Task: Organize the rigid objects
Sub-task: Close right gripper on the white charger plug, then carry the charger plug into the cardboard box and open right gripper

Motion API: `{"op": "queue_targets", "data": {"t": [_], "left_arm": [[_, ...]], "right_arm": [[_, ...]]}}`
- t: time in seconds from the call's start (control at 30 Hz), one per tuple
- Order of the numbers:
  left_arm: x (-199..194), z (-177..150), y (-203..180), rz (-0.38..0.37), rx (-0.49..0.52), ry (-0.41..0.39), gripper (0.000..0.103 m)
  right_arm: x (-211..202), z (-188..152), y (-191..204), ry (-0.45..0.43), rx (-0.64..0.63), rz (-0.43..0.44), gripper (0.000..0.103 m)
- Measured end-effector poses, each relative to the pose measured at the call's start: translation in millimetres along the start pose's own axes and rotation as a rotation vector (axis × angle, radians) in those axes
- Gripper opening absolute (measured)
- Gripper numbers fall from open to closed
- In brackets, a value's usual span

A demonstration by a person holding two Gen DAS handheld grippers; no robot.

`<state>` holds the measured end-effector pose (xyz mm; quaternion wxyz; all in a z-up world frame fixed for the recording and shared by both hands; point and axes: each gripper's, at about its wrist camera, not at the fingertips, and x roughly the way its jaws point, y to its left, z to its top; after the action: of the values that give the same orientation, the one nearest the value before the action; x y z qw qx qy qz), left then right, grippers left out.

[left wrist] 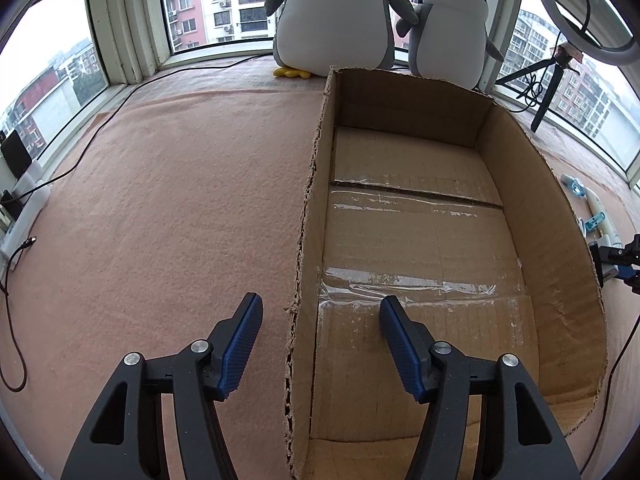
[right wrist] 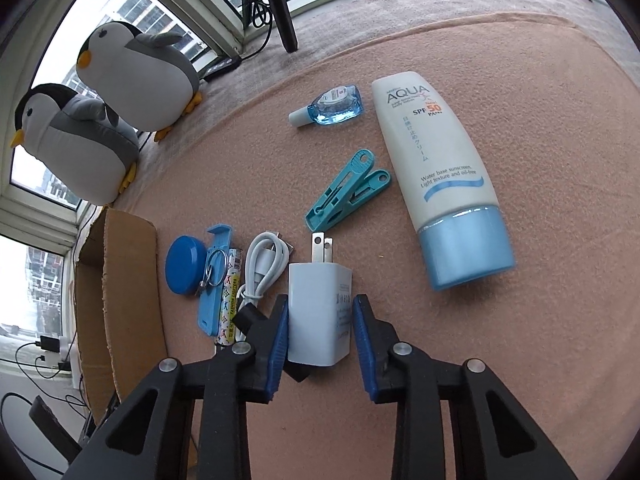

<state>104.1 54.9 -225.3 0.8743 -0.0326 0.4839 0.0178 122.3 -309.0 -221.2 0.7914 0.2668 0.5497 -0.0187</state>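
My right gripper has its blue pads against both sides of a white plug charger that lies on the pink mat, prongs pointing away. Around it lie a sunscreen tube, a teal clothes peg, a small blue eye-drop bottle, a coiled white cable, a patterned lighter, a blue clip with a key ring and a round blue case. My left gripper hangs open over the left wall of an empty cardboard box, nothing between its fingers.
Two plush penguins sit by the window behind the box. A tripod with a ring light stands at the back right. Cables run along the mat's left edge. The box's wall stands left of the scattered items.
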Motion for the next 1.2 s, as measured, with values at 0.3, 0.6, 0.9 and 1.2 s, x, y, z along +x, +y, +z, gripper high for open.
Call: {"op": "queue_targets", "data": {"t": [0.3,0.6,0.9,1.2], "left_arm": [[1,0,0,-0.002,-0.007,-0.003,0.065],[2,0,5,-0.016,-0.014,0.000,0.065],[3,0,6,-0.019,-0.015,-0.001,0.065],[3,0,5,-0.017,-0.009,-0.001,0.065]], "right_arm": [[-8,-12,-7,-0.046,-0.068,-0.064,0.021],[-29,-25,-13,-0.094,-0.061,-0.040,0.020],[-55,-40,43,-0.138,-0.183,0.043,0.020],[-65,-73,129,-0.147,-0.399,0.119,0.021]]}}
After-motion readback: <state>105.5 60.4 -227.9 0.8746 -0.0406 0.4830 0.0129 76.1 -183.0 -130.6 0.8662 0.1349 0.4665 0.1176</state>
